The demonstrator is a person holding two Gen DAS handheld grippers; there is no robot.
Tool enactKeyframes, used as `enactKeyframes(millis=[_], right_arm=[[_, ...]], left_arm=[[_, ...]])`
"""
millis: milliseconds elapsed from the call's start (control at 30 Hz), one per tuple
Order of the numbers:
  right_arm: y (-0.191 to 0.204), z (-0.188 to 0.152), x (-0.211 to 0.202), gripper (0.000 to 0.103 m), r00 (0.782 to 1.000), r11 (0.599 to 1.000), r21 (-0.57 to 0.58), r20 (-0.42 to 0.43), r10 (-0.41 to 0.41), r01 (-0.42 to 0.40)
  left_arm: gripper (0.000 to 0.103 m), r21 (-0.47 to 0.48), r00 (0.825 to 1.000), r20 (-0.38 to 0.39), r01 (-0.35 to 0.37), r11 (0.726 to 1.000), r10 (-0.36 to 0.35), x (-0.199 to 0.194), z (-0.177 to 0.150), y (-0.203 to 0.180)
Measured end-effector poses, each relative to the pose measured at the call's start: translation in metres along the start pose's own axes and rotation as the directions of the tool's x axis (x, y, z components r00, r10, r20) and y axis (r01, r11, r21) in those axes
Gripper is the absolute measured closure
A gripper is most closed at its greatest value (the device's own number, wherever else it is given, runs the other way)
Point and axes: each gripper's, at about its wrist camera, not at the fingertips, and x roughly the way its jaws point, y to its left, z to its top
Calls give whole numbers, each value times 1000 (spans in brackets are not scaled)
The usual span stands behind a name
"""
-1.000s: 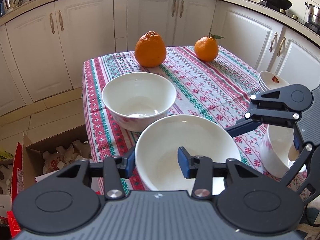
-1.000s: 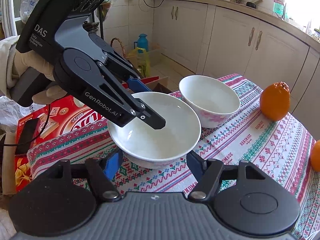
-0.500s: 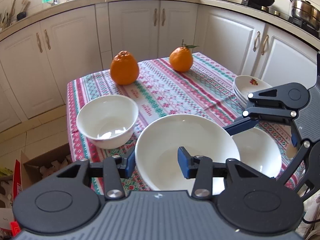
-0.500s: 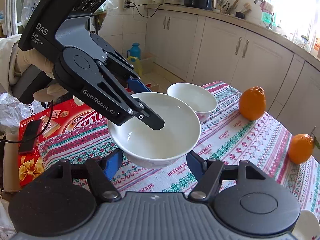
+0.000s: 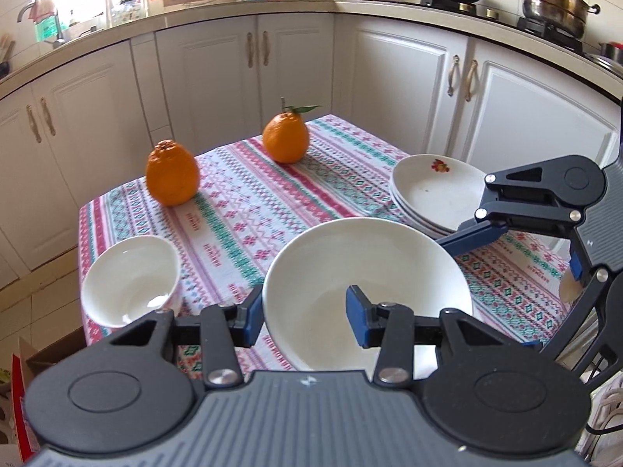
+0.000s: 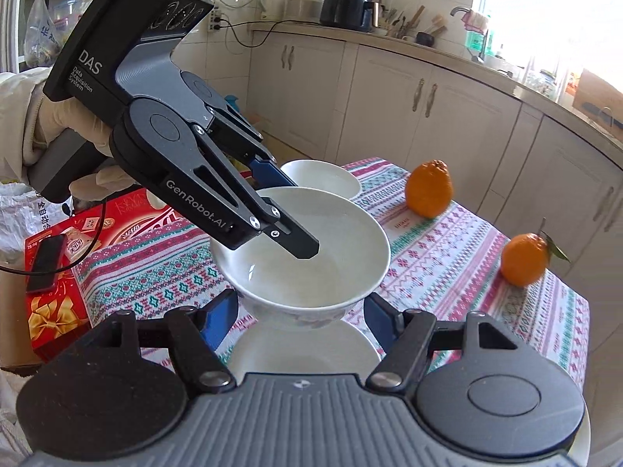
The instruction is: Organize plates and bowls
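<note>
The left gripper (image 6: 288, 210) is clenched on the near wall of the large white bowl (image 5: 366, 272), one finger inside the bowl and one outside its rim, a gloved hand (image 6: 70, 128) holding the gripper's grip; the right gripper (image 6: 300, 311) grasps the same bowl from the opposite side, its blue pads (image 6: 379, 317) against the bowl's lower outer wall; the bowl is thus carried between both grippers, level, clear of the desk (image 5: 241, 210) with its striped patterned cloth, and directly above a second white bowl (image 6: 303, 354) that sits below it in the right wrist view; whether the two bowls touch cannot be told; a stack of shallow white plates (image 5: 436, 190), the top one bearing a small red motif, stands on the desk's right side in the left wrist view; a smaller deep white bowl (image 5: 130, 284) stands near the desk's left edge; two oranges lie on the far part of the cloth, the plain orange (image 5: 172, 173) to the left and the leafed orange (image 5: 286, 138) further back, well apart.
</note>
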Motion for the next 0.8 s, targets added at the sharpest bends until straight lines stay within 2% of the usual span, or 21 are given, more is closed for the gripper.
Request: enactKeyframes(millis=[367,800], right_arm=[[-13,-29,-24,27,1000,999,51,-15,-18,19],[-16,-47,-16,26,998,996,87,-56,12,-7]], left_arm=[[60,23,998,-33,52,998,-51,25,1,-30],[60,17,996,-68,61,998,-60,37,-7,-39]])
